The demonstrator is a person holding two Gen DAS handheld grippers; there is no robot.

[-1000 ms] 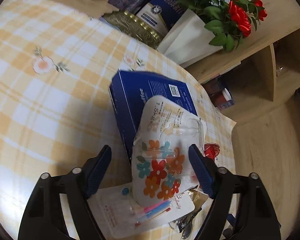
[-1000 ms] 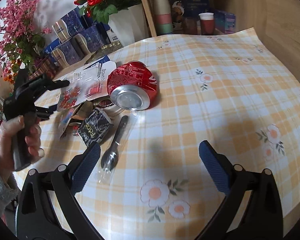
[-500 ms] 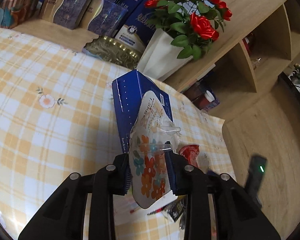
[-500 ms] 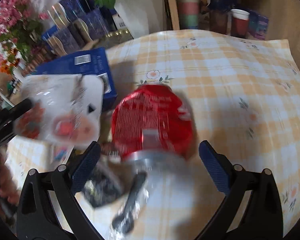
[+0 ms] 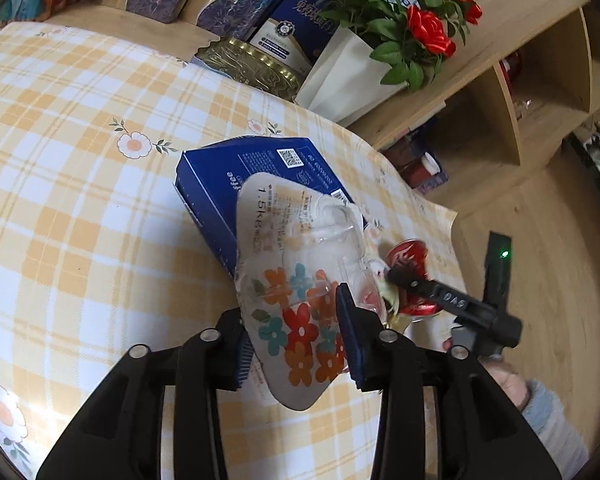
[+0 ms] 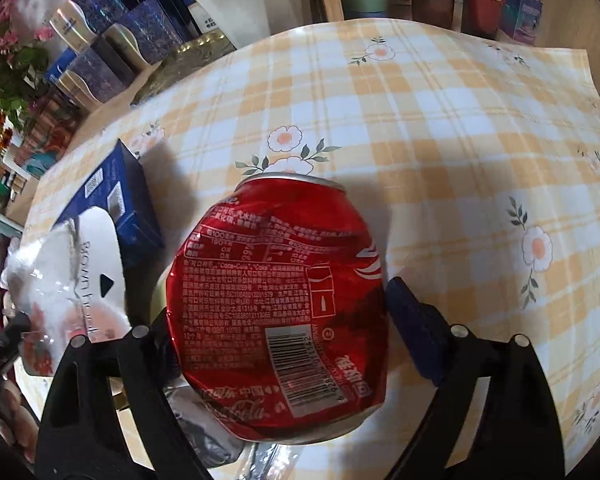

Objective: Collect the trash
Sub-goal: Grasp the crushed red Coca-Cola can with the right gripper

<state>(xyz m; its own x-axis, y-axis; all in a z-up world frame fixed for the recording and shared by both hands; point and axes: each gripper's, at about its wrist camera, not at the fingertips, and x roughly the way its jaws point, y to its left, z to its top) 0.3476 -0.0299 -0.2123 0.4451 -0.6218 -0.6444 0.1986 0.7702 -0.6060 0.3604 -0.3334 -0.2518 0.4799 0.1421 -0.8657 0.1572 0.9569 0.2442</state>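
Left wrist view shows the left gripper point(image 5: 296, 336) pinching a clear plastic blister pack point(image 5: 300, 280) printed with orange, red and teal flowers; both blue fingers point(image 5: 350, 336) press on its sides, after a slight reopening of the jaws in the last half second. The pack sits lifted off the counter point(image 5: 80, 200), which wears a yellow and white checked cloth with flower prints, and it hangs in front of a blue box point(image 5: 220, 184) lying on that cloth. Beyond the pack, the right gripper point(image 5: 404, 280) reaches in from the right over a red can point(image 5: 410, 256), with a hand in a grey-blue sleeve point(image 5: 548, 412) behind it.

Right wrist view looks steeply down on the dented red can point(image 6: 284, 300), which lies on its side on the cloth between the right gripper's point(image 6: 276, 320) spread fingers point(image 6: 416, 328). These jaws have just been closing, yet the right pad stands just clear of the can; the left pad is hidden behind it. Crumpled silver wrappers point(image 6: 204, 436) lie under the can's near end. To the left, the white-backed blister pack point(image 6: 80, 272) hangs beside the blue box point(image 6: 116, 200).
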